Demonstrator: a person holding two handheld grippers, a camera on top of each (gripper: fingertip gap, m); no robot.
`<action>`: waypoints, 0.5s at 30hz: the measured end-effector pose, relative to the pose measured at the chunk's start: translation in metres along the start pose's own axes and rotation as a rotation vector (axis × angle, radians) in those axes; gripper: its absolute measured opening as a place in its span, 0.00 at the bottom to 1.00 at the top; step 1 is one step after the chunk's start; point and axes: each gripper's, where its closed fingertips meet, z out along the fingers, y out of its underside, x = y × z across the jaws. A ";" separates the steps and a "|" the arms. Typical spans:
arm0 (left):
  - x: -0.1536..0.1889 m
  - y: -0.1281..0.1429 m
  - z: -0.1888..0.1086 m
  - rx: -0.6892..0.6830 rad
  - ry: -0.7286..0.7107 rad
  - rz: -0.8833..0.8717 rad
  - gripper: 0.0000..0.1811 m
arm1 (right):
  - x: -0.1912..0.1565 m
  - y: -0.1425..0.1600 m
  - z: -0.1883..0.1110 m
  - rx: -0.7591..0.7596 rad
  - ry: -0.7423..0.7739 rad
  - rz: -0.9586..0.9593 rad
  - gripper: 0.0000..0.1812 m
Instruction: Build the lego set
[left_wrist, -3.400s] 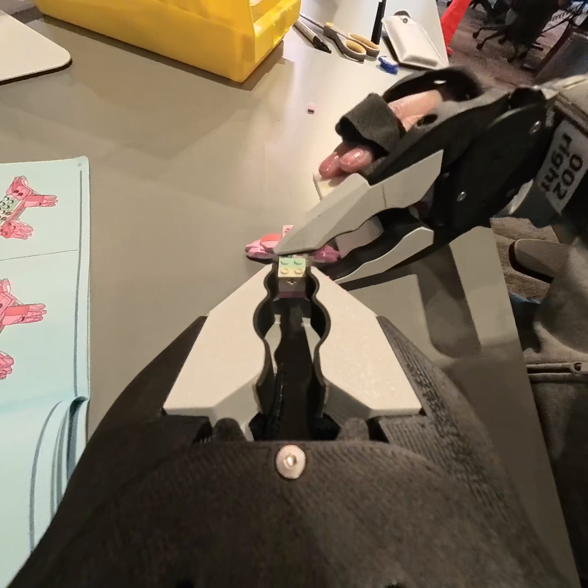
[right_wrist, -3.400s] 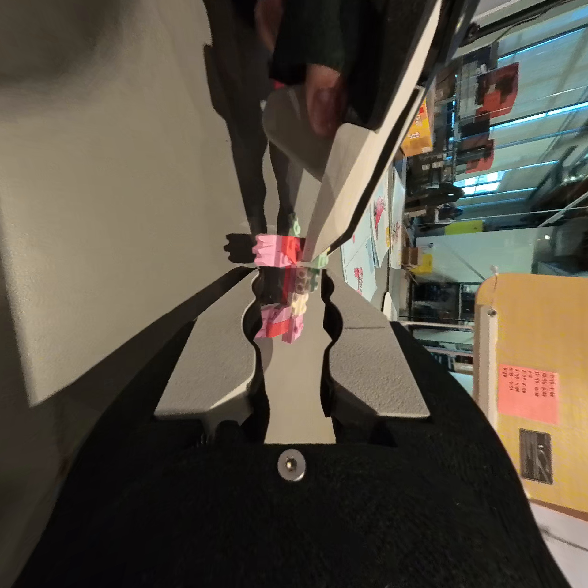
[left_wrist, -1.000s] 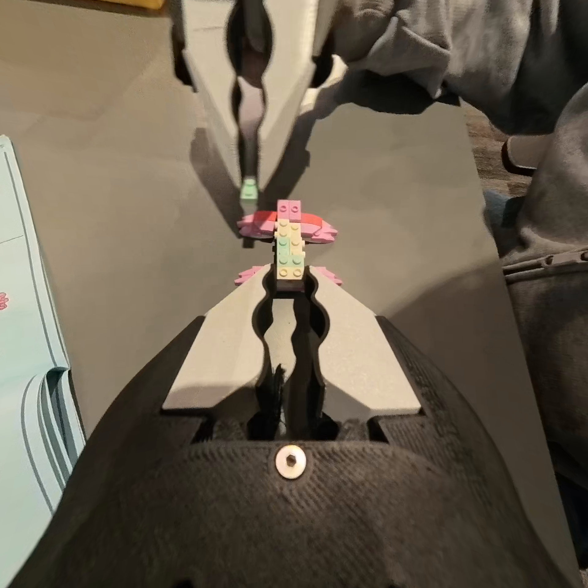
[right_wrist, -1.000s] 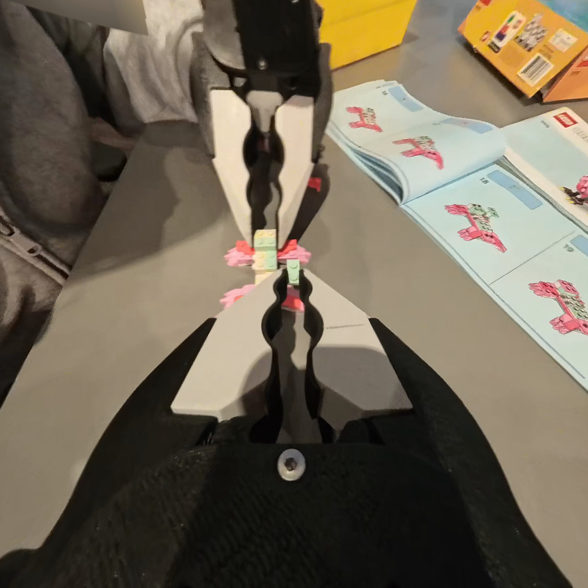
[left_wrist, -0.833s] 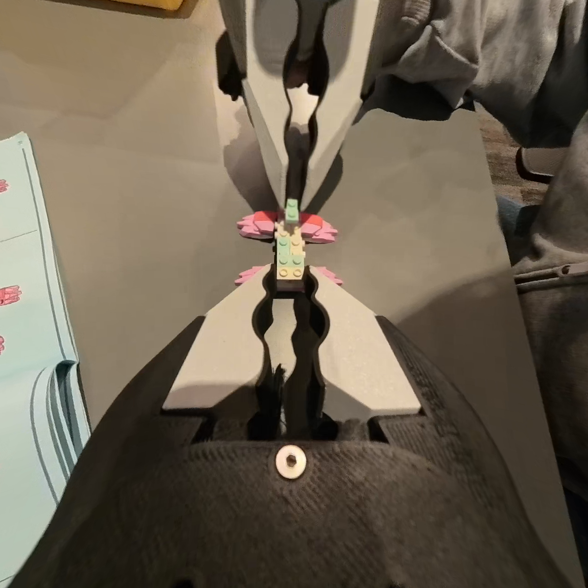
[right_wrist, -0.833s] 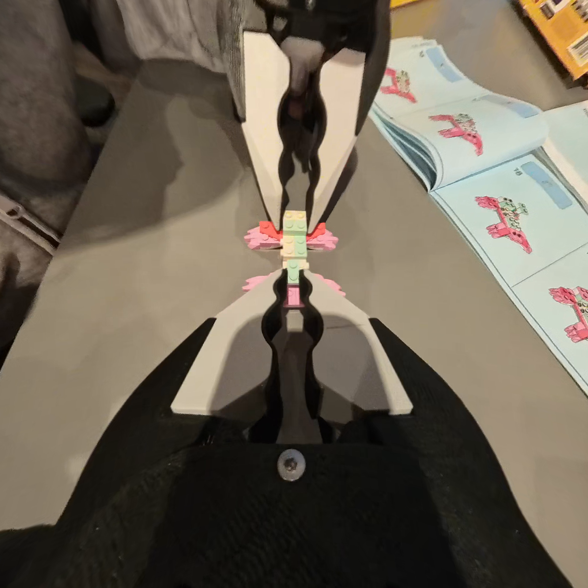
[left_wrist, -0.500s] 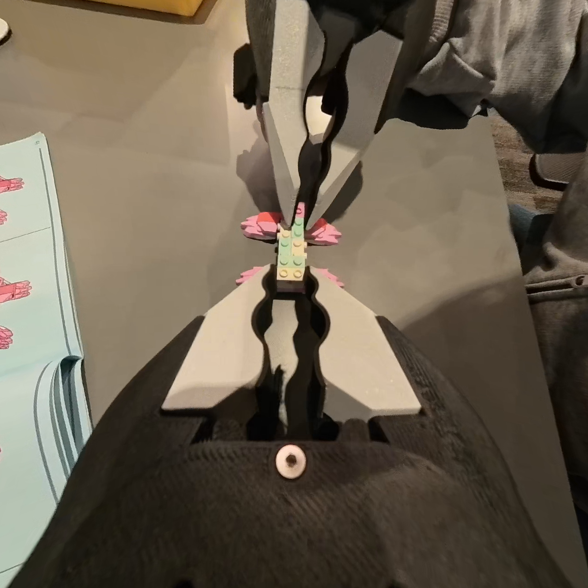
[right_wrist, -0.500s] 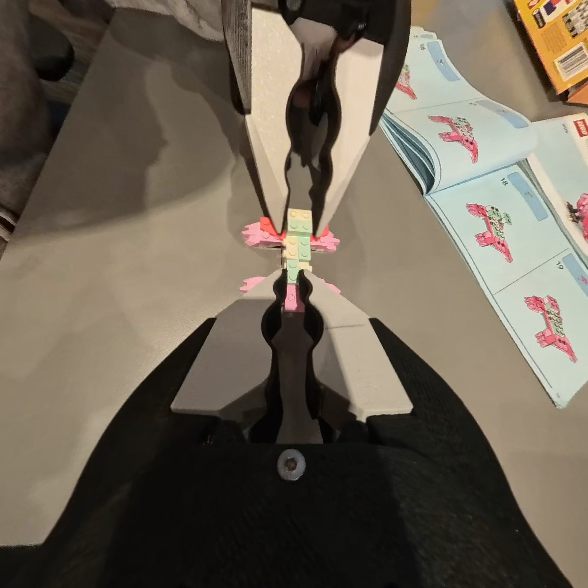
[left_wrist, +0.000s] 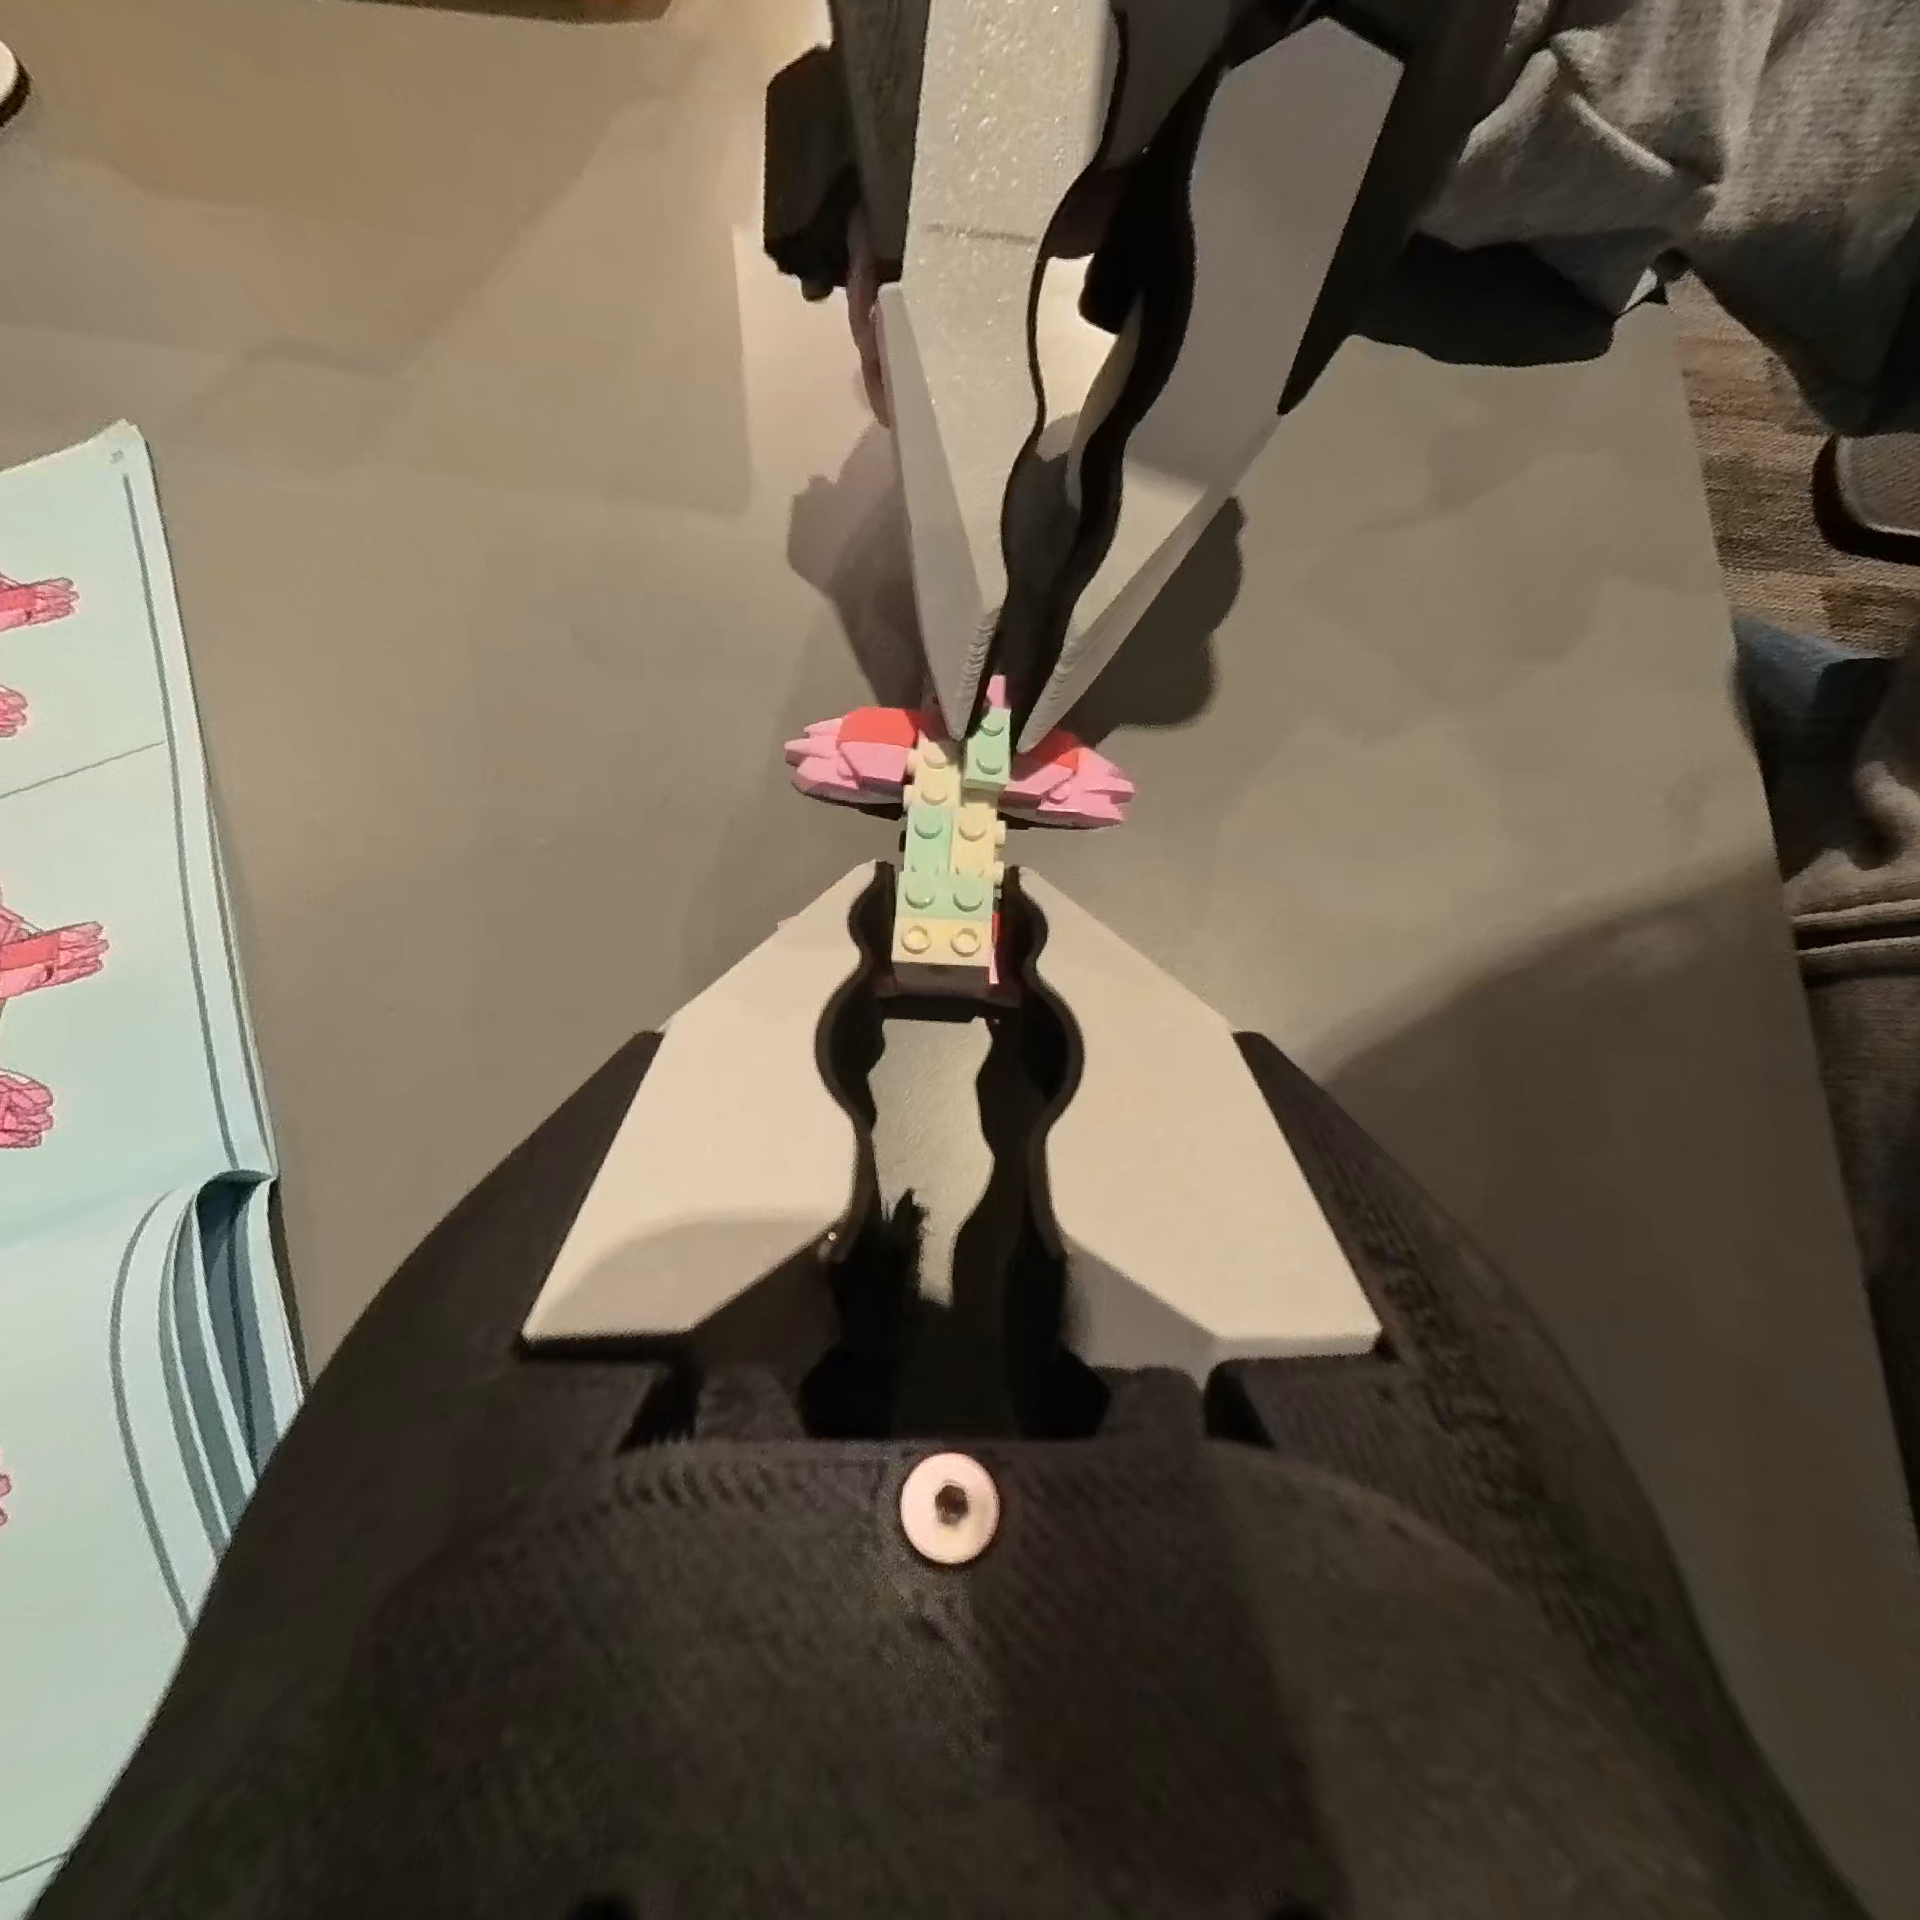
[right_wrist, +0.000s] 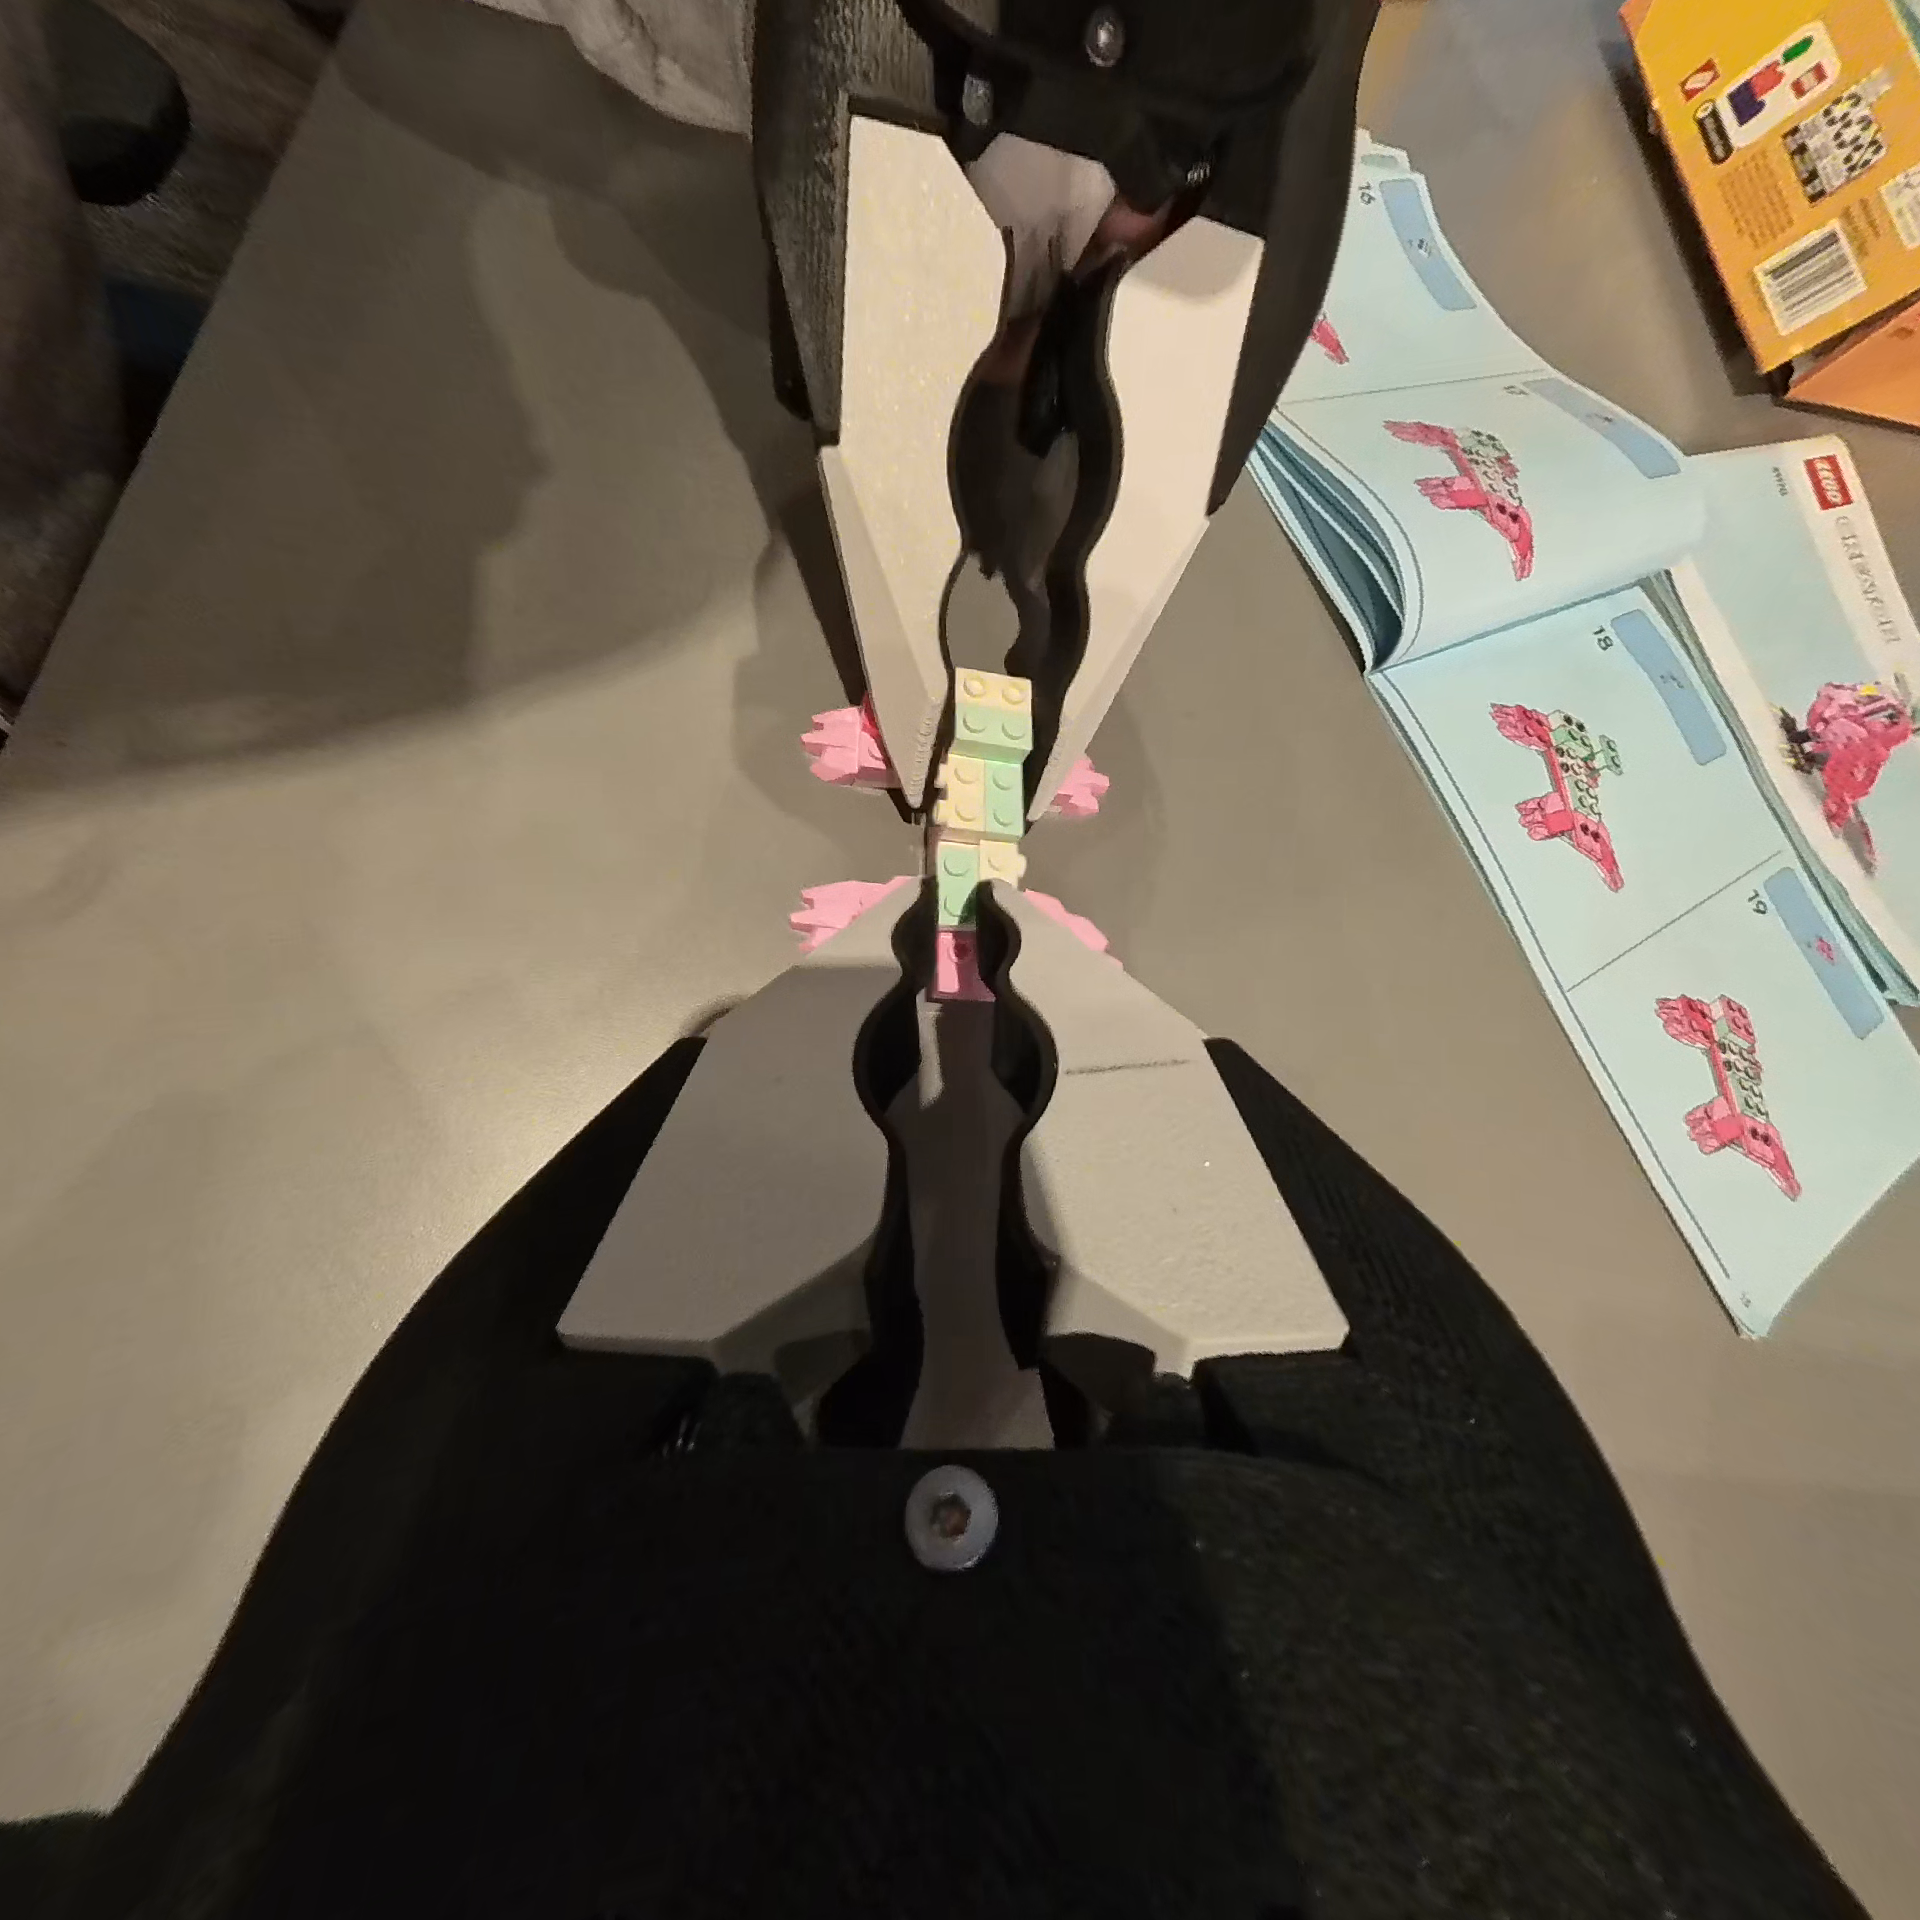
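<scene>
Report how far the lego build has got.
Done: the model has pink feet and a green-and-cream studded back. In hand: left gripper clamps one end while right gripper presses a small green piece on. Left: remaining booklet steps; count unclear.

Two grippers meet over one counter (right_wrist: 364, 935): the left gripper (left_wrist: 940, 914) and the right gripper (right_wrist: 961, 914), each with two grey jaws. Between them sits one lego model (left_wrist: 951, 831), showing four pink clawed feet, two on its left side and two on its right. One small green brick (left_wrist: 989, 743) sits at the model's far end in the left wrist view. One open instruction booklet (right_wrist: 1621, 790) lies right of the model in the right wrist view, with one orange box (right_wrist: 1797, 156) at the far right.
</scene>
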 end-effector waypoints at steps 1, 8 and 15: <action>0.001 0.000 -0.001 -0.001 0.003 0.013 0.11 | 0.000 -0.001 0.000 0.003 0.002 -0.001 0.03; -0.002 -0.005 -0.016 0.038 0.047 0.023 0.22 | 0.002 0.001 0.000 0.004 0.013 0.005 0.03; 0.002 0.002 -0.012 0.011 0.078 0.048 0.09 | 0.006 0.003 0.001 0.011 0.022 0.027 0.03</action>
